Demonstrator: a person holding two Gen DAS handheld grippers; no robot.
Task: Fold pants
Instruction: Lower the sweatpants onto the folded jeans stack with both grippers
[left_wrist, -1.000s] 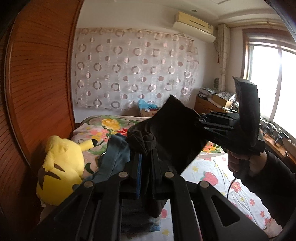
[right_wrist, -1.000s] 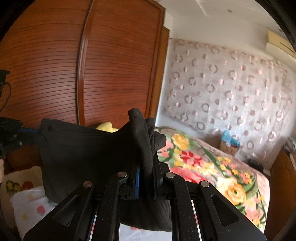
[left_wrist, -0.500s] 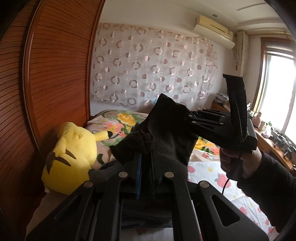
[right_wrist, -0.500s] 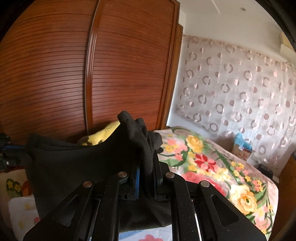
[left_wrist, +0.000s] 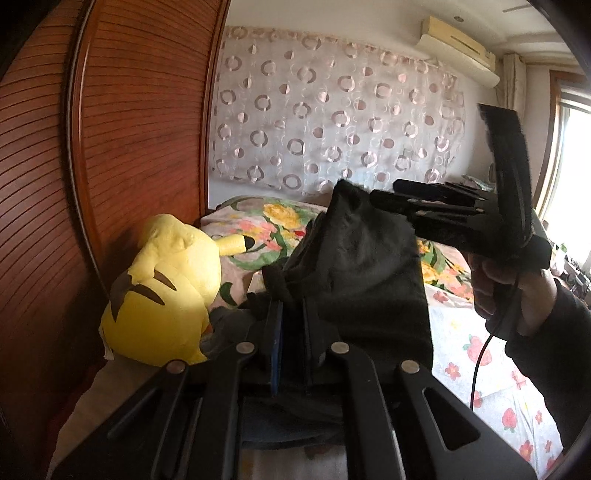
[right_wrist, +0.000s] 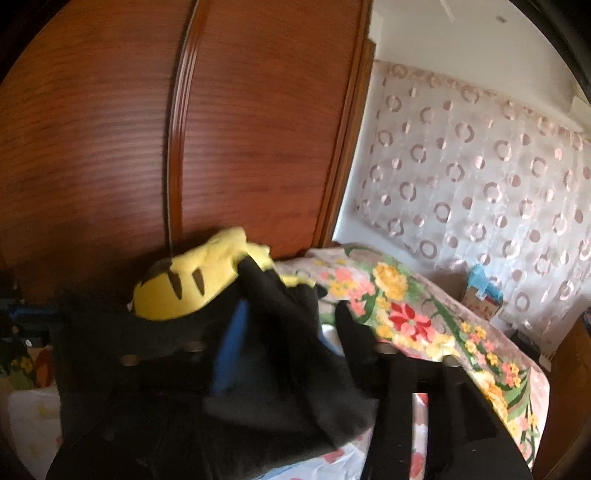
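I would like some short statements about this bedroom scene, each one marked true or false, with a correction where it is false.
1. The left gripper is shut on the black pants. True.
2. The right gripper has its jaws clamped tight on the fabric. False: its jaws are opening, with the pants draped loosely between them.
3. A yellow plush toy lies beside the wooden wardrobe. True.
4. The wall curtain has a striped pattern. False: it has circles.
5. The bedspread is plain white. False: it is printed with flowers.
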